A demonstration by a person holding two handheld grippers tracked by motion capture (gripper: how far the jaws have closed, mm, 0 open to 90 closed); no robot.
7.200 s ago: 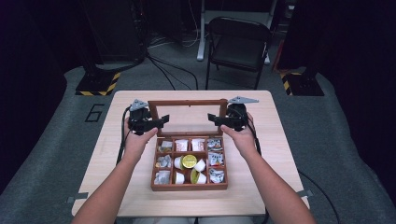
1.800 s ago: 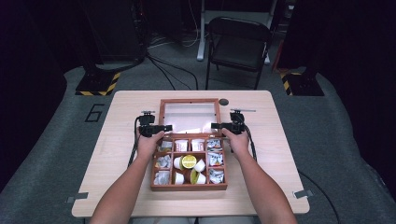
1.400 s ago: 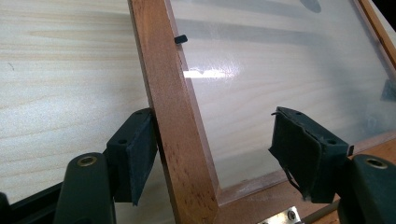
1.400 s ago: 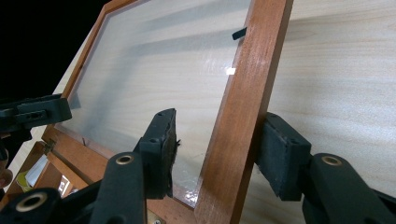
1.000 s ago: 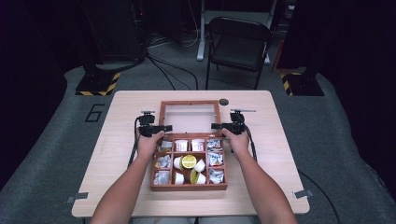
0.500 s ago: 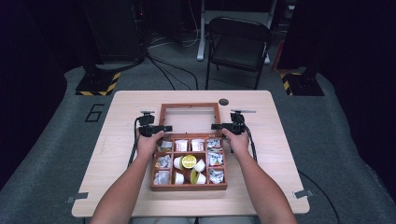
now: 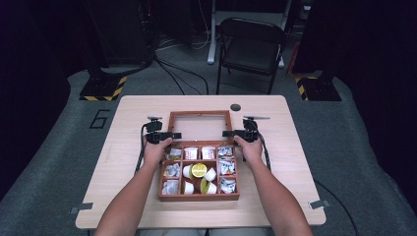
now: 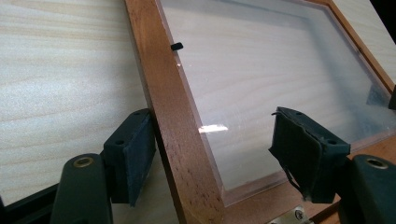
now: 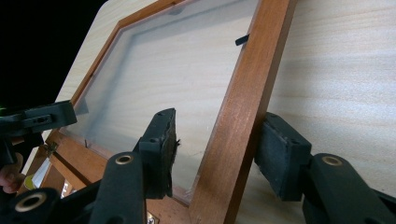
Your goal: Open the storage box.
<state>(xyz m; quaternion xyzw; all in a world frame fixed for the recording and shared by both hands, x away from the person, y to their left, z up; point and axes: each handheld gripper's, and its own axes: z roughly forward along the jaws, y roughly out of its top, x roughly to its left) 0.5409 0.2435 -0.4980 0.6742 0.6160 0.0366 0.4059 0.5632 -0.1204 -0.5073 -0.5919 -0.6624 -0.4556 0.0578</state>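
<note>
Wooden box, lid open, packets, cups

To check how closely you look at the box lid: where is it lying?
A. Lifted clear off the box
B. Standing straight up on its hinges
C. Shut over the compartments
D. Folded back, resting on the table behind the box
D: the glass-paned lid lies open on the table behind the box, whose compartments are uncovered.
</note>
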